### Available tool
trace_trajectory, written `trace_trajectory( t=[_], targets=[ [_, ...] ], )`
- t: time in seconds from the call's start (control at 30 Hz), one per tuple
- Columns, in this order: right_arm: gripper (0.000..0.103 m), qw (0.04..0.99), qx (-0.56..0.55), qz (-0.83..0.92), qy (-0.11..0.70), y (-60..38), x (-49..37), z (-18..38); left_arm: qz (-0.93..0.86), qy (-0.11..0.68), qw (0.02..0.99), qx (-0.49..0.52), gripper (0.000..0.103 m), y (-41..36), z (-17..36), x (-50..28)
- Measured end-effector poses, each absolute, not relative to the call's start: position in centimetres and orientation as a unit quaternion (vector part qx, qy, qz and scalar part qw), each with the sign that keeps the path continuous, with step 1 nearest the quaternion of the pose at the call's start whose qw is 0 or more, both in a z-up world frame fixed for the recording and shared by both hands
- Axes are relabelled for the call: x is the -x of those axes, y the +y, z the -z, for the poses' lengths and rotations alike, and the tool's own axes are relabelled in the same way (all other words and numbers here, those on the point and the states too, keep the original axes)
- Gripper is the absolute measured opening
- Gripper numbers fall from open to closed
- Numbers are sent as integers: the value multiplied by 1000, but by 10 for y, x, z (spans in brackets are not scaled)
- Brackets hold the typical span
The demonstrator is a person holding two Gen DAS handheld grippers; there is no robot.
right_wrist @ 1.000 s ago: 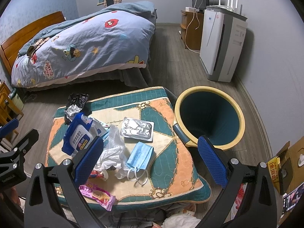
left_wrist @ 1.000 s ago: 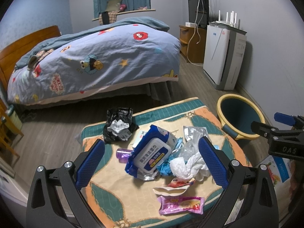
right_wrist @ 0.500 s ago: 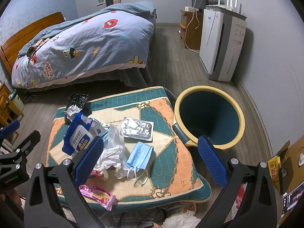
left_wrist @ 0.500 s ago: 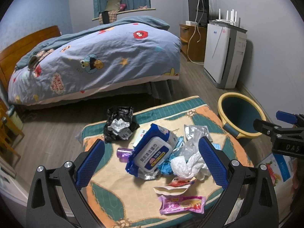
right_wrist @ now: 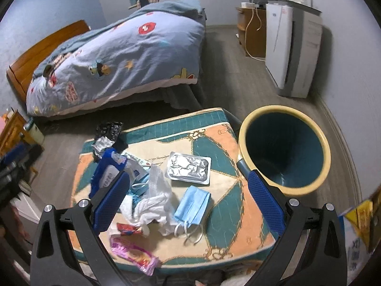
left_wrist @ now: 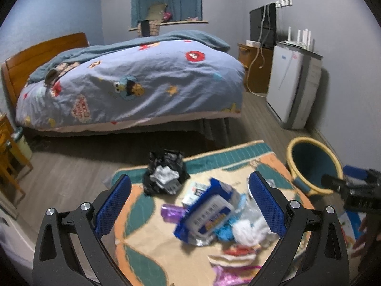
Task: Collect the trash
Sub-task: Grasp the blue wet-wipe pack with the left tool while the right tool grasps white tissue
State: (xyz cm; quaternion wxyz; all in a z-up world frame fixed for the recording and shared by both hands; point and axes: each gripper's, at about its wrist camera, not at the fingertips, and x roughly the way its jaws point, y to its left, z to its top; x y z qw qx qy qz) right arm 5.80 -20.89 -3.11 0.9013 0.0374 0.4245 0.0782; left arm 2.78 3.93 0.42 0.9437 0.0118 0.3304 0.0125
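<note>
Trash lies on a patterned cushion (right_wrist: 221, 143): a blue wipes pack (left_wrist: 207, 212) (right_wrist: 106, 174), a black crumpled bag (left_wrist: 164, 174) (right_wrist: 108, 133), a silver blister tray (right_wrist: 189, 168), a blue face mask (right_wrist: 193, 203), white tissue (right_wrist: 154, 202) (left_wrist: 247, 228), and pink wrappers (right_wrist: 133, 255). A yellow-rimmed teal bin (right_wrist: 285, 147) (left_wrist: 314, 164) stands right of the cushion. My left gripper (left_wrist: 189, 205) is open above the pile. My right gripper (right_wrist: 188, 197) is open above the mask.
A bed with a blue cartoon quilt (left_wrist: 133, 88) fills the back. A white air purifier (right_wrist: 293, 52) and wooden cabinet (right_wrist: 252, 31) stand along the right wall. Wooden furniture (left_wrist: 9, 157) sits at the left. Grey wood floor (left_wrist: 71, 164) surrounds the cushion.
Both views have tilted upward and shifted slightly, with motion blur now. The trash lies as before and both grippers stay open.
</note>
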Motion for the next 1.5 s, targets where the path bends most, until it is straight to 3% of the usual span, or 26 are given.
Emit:
trace_trajectory(
  t=[0.33,0.67,0.83,0.87,1.03,1.13,1.27,1.37,1.5],
  targets=[
    [97,852,-34,-103,512,-185,-105,76,-11,403,915,-25,98,70,38,-87],
    [97,837,-49,-121,532,-166,-129,98,45,462,884,-64,95,56,90,-112],
    [62,814,-74,-147,558,-158,-139,111,71,485,867,-91,77,48,109,-118],
    [59,807,-82,-157,564,-156,-140,115,75,489,864,-93,76,47,112,-119],
    [6,790,-95,-174,580,-152,-138,122,114,485,862,-96,71,32,112,-118],
    [0,797,-106,-167,571,-158,-137,114,133,480,861,-108,69,20,112,-118],
    [0,805,-118,-164,557,-169,-138,103,145,479,857,-125,61,6,118,-122],
    [0,808,-128,-169,550,-175,-138,97,143,488,850,-135,47,1,126,-126],
    [1,809,-111,-180,549,-173,-137,95,152,493,846,-135,22,1,121,-124]
  ],
)
